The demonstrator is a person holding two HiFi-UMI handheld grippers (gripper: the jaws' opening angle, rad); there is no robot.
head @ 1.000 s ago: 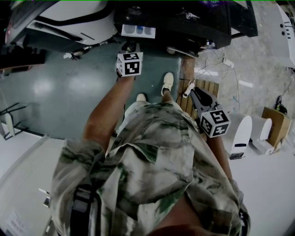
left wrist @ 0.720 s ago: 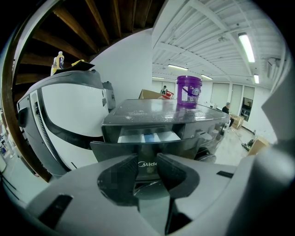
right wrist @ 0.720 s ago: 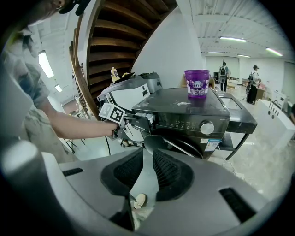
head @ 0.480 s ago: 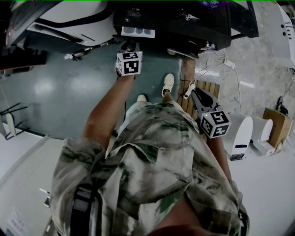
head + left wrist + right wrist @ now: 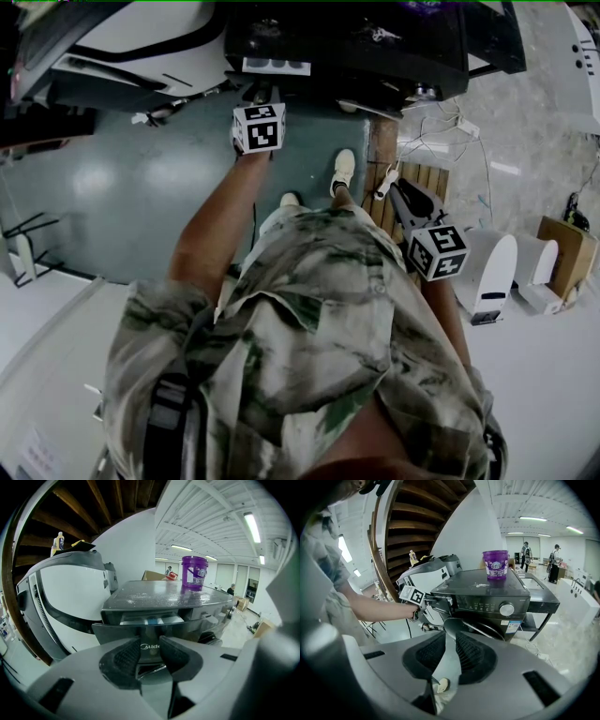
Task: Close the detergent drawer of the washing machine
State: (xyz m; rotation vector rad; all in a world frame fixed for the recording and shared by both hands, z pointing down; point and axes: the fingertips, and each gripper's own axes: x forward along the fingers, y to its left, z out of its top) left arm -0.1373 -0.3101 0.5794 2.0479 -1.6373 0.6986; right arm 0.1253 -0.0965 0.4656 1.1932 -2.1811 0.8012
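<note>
The dark washing machine [image 5: 375,47] stands at the top of the head view, its detergent drawer [image 5: 277,66] sticking out a short way. My left gripper [image 5: 265,94] points straight at the drawer front, jaws close together. In the left gripper view the drawer front [image 5: 117,632] with its logo fills the narrow gap of the left gripper [image 5: 150,651], and the drawer's compartments [image 5: 150,619] show above. The right gripper view shows the left gripper [image 5: 423,603] at the drawer [image 5: 440,603]. My right gripper [image 5: 451,656] hangs back at my side, jaws nearly together, holding nothing.
A purple bucket [image 5: 496,564] sits on top of the machine. The round door [image 5: 454,625] hangs ajar below the drawer. A white machine [image 5: 141,47] stands to the left, a wooden pallet [image 5: 412,183] and a cardboard box [image 5: 562,248] to the right. People stand far off.
My left gripper has edged toward the machine, and the drawer sticks out a little less than a second ago. The right gripper has hardly moved.
</note>
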